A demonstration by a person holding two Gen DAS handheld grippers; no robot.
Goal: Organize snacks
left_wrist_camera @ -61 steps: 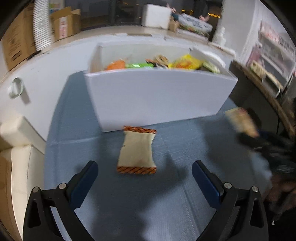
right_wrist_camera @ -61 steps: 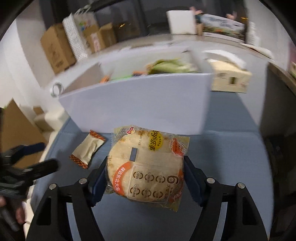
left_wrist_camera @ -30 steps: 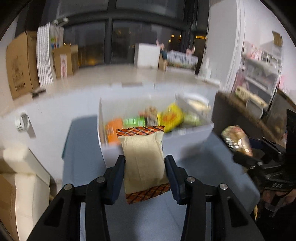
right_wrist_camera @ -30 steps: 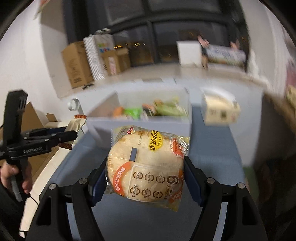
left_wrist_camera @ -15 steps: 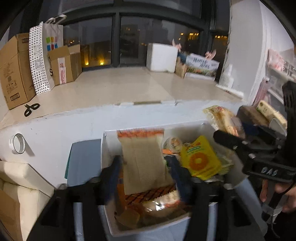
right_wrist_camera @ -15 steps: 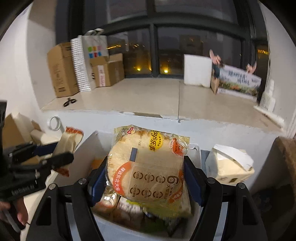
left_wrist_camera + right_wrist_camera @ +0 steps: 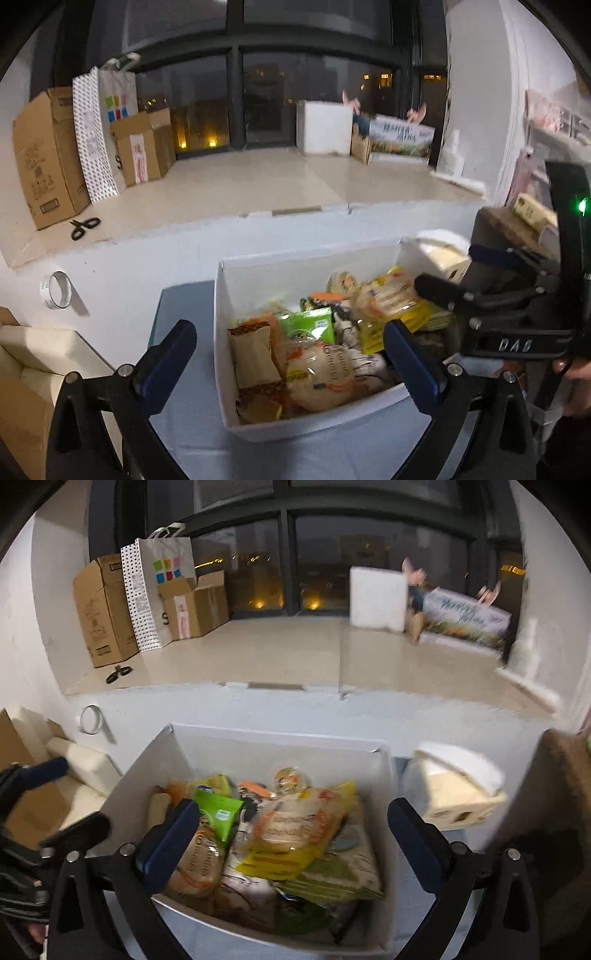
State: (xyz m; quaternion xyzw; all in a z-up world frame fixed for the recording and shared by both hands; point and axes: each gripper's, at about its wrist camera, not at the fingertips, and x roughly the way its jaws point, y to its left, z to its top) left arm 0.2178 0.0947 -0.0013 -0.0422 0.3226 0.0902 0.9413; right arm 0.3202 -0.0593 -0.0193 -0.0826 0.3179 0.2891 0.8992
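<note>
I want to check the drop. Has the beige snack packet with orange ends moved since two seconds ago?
Yes. The beige packet lay on the blue table in front of the white box; now it lies inside, against the left wall. The left gripper, jaws just opened, is empty.

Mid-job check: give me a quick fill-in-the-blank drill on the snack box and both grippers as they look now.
1. The brown paper packet with orange patterned ends lies inside the white ____ box.
2. The left gripper has just been opening; its jaws stand ____ and empty.
3. The right gripper holds ____.
4. The green snack packet lies ____ the box.

Missing words: cardboard; open; nothing; inside
</note>
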